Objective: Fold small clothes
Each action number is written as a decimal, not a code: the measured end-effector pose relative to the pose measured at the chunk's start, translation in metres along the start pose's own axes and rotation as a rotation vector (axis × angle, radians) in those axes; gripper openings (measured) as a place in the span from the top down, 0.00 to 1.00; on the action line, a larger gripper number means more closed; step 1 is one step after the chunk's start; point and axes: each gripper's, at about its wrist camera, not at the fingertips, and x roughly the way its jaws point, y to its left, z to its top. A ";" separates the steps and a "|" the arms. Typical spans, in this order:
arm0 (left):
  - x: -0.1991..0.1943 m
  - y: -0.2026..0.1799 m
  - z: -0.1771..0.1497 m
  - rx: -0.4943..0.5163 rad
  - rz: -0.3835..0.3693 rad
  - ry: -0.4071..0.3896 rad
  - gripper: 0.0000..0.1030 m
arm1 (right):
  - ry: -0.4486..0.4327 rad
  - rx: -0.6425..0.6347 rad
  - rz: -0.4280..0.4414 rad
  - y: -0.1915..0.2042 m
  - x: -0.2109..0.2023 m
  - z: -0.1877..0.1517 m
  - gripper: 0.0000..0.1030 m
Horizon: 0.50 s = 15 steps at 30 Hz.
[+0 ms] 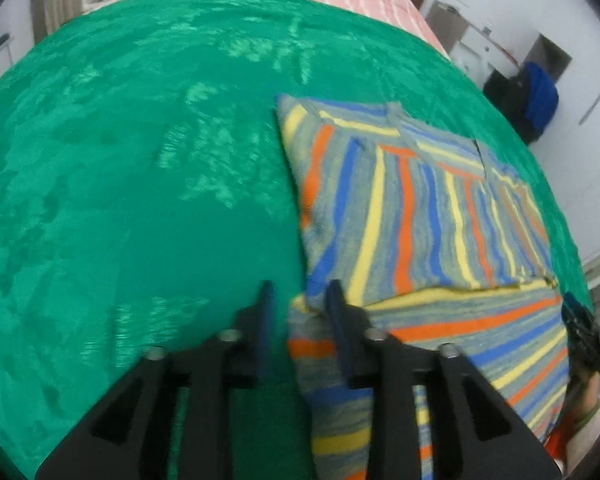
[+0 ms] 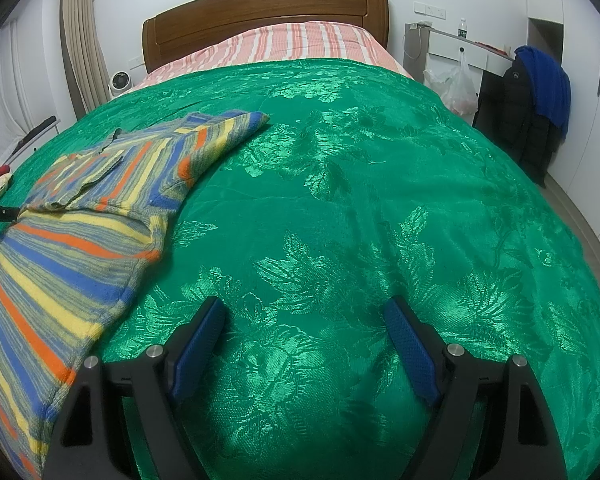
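A small striped knit garment [image 1: 420,216], in blue, yellow, orange and grey, lies on the green bedspread [image 1: 140,160] with its sleeves folded in. My left gripper [image 1: 300,300] hovers at the garment's left edge, jaws narrowly apart; the right finger [image 1: 340,320] is over the cloth and the left one over the bedspread. Whether it pinches the cloth is unclear. In the right wrist view the garment [image 2: 80,208] lies at the left, and my right gripper [image 2: 304,320] is wide open and empty over bare bedspread [image 2: 340,200], to the garment's right.
A wooden headboard [image 2: 260,12] and pink striped sheet [image 2: 300,40] are at the far end. A desk with a hanging bag [image 2: 456,88] and a chair draped with dark and blue clothes [image 2: 540,100] stand at the right. A small fan [image 2: 120,80] sits at the left.
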 end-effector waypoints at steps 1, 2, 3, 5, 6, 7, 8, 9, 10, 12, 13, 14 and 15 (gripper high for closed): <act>-0.006 0.003 0.002 -0.024 -0.011 -0.021 0.62 | -0.001 -0.001 -0.001 0.000 0.000 0.000 0.21; -0.010 0.007 0.005 -0.046 -0.028 -0.039 0.58 | -0.002 -0.003 -0.005 0.000 0.000 0.000 0.21; -0.014 0.010 0.007 -0.064 -0.047 -0.052 0.54 | -0.002 -0.005 -0.008 0.000 0.000 -0.001 0.20; -0.013 0.010 0.016 -0.076 -0.085 -0.058 0.47 | -0.002 -0.003 -0.009 -0.001 0.000 -0.001 0.20; -0.010 0.008 0.019 -0.070 -0.095 -0.050 0.41 | -0.001 -0.003 -0.009 -0.001 0.000 -0.001 0.20; -0.002 0.002 0.022 -0.057 -0.103 -0.025 0.41 | -0.001 -0.003 -0.010 -0.002 0.000 -0.001 0.20; 0.009 -0.003 0.025 -0.046 -0.107 0.003 0.42 | -0.001 -0.003 -0.010 -0.001 0.000 -0.001 0.20; 0.021 -0.009 0.025 -0.032 -0.116 0.039 0.74 | 0.000 -0.004 -0.011 -0.002 0.000 -0.001 0.20; 0.028 -0.014 0.024 -0.013 -0.101 0.061 0.94 | 0.000 -0.005 -0.012 -0.001 0.000 -0.001 0.20; 0.027 -0.011 0.022 -0.024 -0.003 0.004 0.95 | 0.001 -0.007 -0.016 0.000 0.000 -0.001 0.20; 0.026 -0.006 0.019 -0.059 0.001 -0.008 0.95 | 0.001 -0.009 -0.020 0.000 0.000 -0.001 0.20; 0.027 0.000 0.016 -0.090 -0.016 -0.008 0.95 | 0.001 -0.011 -0.023 0.001 -0.001 -0.001 0.20; 0.028 0.001 0.013 -0.095 -0.023 -0.007 0.94 | 0.001 -0.012 -0.024 0.001 -0.001 -0.001 0.20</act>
